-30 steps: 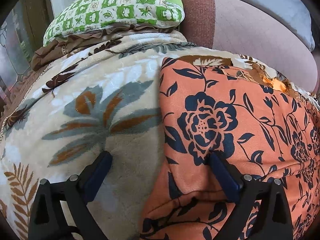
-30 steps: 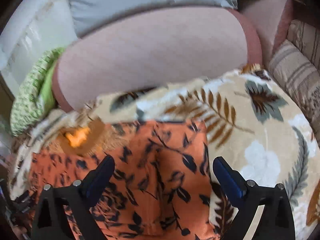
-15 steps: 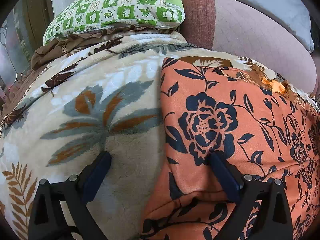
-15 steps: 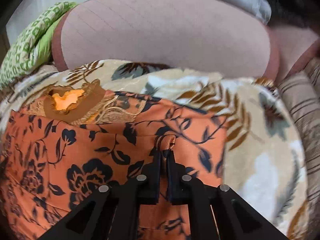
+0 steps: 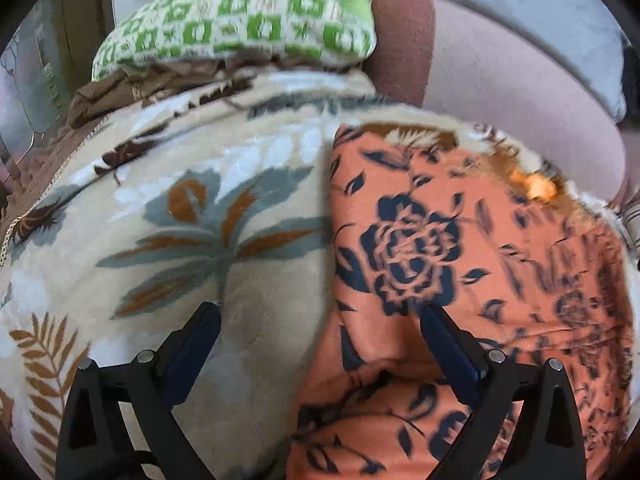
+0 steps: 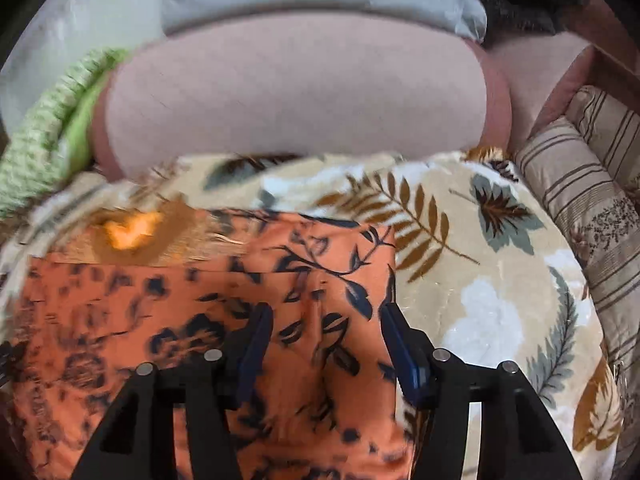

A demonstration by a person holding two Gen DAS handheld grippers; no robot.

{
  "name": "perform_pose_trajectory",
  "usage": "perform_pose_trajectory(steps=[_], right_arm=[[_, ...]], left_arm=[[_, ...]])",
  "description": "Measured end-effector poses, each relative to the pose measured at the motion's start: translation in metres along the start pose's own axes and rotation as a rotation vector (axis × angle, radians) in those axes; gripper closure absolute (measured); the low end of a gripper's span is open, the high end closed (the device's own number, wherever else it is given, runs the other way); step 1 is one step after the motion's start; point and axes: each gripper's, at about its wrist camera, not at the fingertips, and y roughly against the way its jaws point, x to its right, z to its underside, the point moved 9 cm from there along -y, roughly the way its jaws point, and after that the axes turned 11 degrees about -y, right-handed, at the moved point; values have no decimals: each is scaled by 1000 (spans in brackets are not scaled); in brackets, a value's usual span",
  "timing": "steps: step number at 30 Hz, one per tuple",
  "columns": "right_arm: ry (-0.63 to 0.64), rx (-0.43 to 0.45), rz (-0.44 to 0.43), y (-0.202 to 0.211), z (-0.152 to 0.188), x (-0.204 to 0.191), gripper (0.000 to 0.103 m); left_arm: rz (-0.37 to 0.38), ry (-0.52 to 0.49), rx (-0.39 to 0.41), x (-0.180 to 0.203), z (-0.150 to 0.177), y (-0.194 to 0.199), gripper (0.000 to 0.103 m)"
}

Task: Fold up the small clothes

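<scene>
Now: right gripper (image 6: 326, 322), clenched on a raised pleat half a second ago, stands released astride orange cotton garment with navy flower print (image 6: 192, 320), lying on beige leaf-patterned fleece blanket (image 6: 500, 280). Left gripper (image 5: 320, 320) unchanged, spread over garment's left edge. Regrasp likely.

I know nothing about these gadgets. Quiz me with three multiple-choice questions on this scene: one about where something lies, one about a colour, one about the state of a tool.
1. Where does the orange floral garment lie?
A. on the leaf-print blanket
B. on the green checked pillow
C. on a bare floor

2. What colour are the flowers printed on the garment?
A. white
B. dark navy
C. green

3. How does the right tool stand?
A. shut tight on the cloth
B. out of sight
C. open, fingers apart over the cloth

Answers: 1 A, the blanket shows around the garment's edges. 2 B, a dark rose sits on orange. 3 C, cloth shows in the gap between its fingers.
</scene>
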Motion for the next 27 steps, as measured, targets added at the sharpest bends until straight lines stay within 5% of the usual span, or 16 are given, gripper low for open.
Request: perform_pose_trajectory(steps=[2,4,6,11,13,16,22,27], right_arm=[[4,-29,-115,9,13,-17,43],[-33,-148,-203,-9,35,-22,39],[-102,-295,-177,-40,61,-9,39],[-90,-138,-234,1,45,-12,39],[-120,-145,-265,4,50,-11,21],[-209,-306,-169,-31,79,13,21],[-262,-115,-283,67,63,34,20],[-237,-154,-321,148,117,71,20]], left_arm=[[-74,-27,10,-3,-1,5,3],[-150,-45,-82,-10,9,-9,2],[-116,23,-128,-18,15,-19,1],[-121,13,-56,-20,3,9,3],[-212,-68,-126,-24,14,-3,1],[-161,35,-159,-31,24,-6,3],[-70,21,-22,-32,15,70,3],[68,57,7,-24,84,145,3]])
